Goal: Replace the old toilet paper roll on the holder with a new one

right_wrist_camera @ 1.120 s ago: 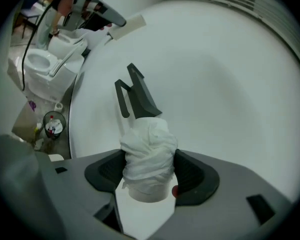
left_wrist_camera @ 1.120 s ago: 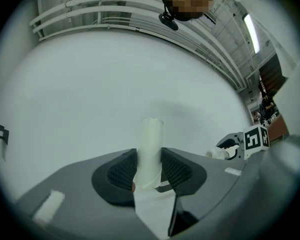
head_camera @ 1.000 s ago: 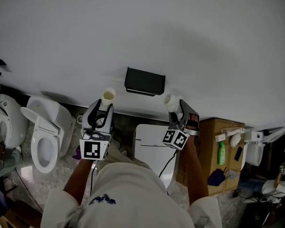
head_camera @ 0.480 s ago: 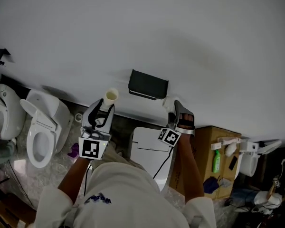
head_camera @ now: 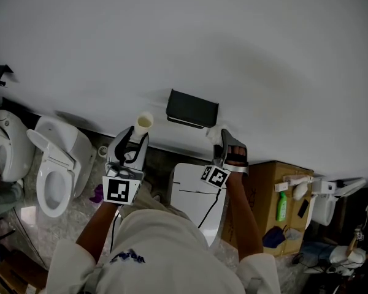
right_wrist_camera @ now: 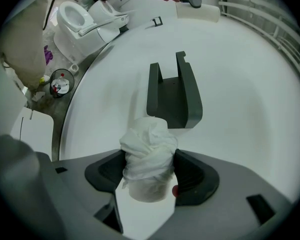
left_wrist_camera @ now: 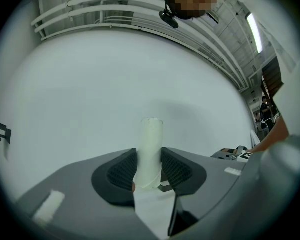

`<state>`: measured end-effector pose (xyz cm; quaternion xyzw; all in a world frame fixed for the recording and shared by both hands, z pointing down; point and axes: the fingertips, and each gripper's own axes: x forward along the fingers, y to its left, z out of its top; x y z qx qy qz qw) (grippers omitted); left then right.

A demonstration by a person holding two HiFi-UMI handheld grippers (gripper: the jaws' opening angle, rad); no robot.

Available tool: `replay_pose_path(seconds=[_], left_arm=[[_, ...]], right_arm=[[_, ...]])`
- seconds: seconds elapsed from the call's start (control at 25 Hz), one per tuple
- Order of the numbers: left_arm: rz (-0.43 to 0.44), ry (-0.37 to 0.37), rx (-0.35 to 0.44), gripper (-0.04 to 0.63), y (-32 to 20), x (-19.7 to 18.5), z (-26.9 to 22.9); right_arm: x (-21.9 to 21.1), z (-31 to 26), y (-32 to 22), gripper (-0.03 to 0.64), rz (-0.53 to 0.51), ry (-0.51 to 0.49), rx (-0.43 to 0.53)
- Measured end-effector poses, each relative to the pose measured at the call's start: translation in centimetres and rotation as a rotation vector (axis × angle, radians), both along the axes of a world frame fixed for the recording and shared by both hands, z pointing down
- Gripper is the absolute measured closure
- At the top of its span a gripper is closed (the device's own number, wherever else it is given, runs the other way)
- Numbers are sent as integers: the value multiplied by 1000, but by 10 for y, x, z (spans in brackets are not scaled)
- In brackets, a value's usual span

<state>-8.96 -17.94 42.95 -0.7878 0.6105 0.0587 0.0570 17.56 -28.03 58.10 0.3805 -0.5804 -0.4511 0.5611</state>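
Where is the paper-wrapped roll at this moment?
In the head view, the paper roll sits clamped in the right claw at centre right, just below the right end of the black holder on the white wall.

The holder (head_camera: 192, 108) is black on a plain white wall (head_camera: 245, 35). Left of it, the cardboard tube (left_wrist_camera: 151, 146) is pale cream in the grey left tongs (left_wrist_camera: 149, 166). Below the holder, the new roll (right_wrist_camera: 149, 159) is white in the grey right tongs (right_wrist_camera: 150, 174), which have ribbed black pads (right_wrist_camera: 192, 179). The square markers (head_camera: 122, 191) are black and white.
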Motion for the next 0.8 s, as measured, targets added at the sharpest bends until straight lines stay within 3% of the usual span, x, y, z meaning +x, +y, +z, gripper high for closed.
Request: replay_pose_path(seconds=[0.6,0.8], left_arm=[[-2,-22,-26,439,-1,-9,10],[-19,1,-29,440,-3,-13,9]], right_arm=[[-29,-2,-3,321,-38,5,6],[-36,-2,-4,321,-51,8,8]])
